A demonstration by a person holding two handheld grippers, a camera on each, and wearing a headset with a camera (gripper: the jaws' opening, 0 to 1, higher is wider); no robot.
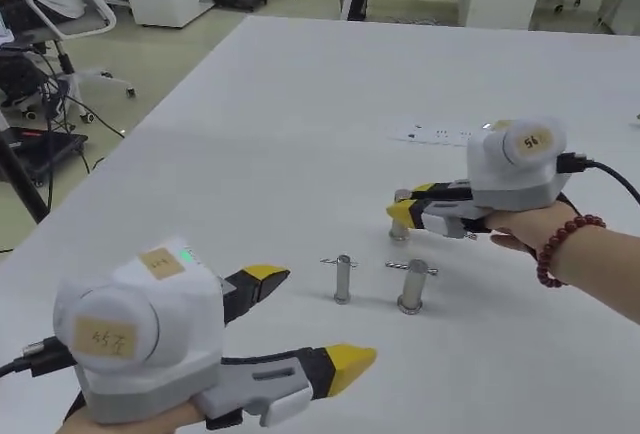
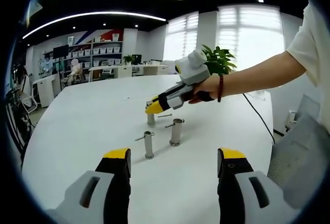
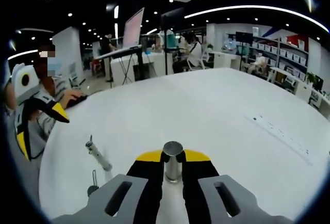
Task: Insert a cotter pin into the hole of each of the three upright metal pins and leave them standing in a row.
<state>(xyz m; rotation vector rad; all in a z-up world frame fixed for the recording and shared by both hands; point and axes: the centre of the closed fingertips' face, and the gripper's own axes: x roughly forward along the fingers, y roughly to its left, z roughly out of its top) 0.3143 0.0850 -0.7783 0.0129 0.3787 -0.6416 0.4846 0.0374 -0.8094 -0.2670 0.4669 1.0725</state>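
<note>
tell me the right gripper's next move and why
Probably slide the short upright steel pin, shut in the right gripper's fingers, into line beside the two steel pins with cotter pins through them, then release. It stands behind them, not yet in the row; its own cotter pin I cannot make out.

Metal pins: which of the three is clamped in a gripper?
The far pin, clamped by the right gripper; the two nearer pins stand free, each with a cotter pin through it.
</note>
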